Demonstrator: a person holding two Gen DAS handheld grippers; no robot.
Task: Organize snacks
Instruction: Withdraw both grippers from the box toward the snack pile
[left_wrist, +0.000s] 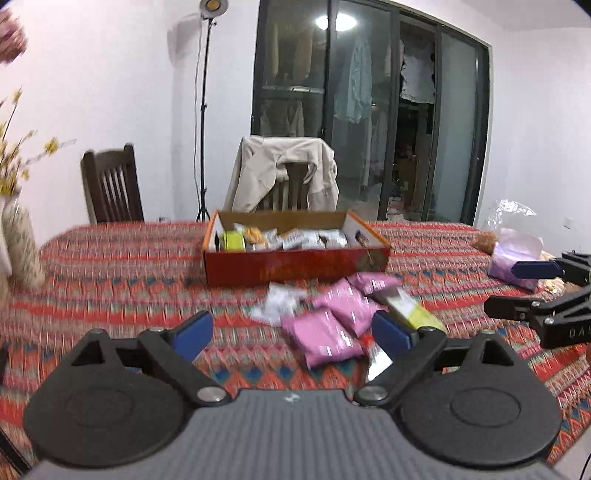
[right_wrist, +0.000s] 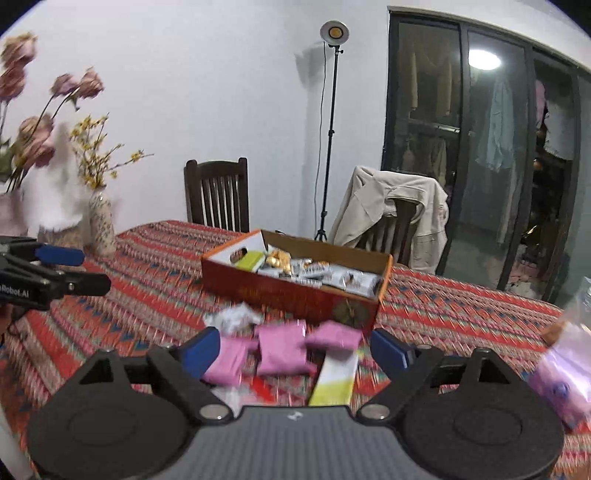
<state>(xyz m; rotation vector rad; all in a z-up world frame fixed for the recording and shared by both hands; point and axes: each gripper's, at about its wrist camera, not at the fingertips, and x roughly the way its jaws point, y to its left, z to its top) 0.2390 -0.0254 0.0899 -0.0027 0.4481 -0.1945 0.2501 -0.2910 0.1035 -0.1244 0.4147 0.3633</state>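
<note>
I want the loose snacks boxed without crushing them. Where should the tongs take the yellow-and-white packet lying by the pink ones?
Probably across its narrow width, near the middle. The yellow-and-white packet is long, flat and lies on the tablecloth, so come from above with the open right tongs, staying clear of the pink packets on its left.

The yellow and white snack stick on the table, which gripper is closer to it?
Right. The right gripper hangs open right over the yellow and white stick. The left gripper, also open, sits off to the stick's left side.
</note>
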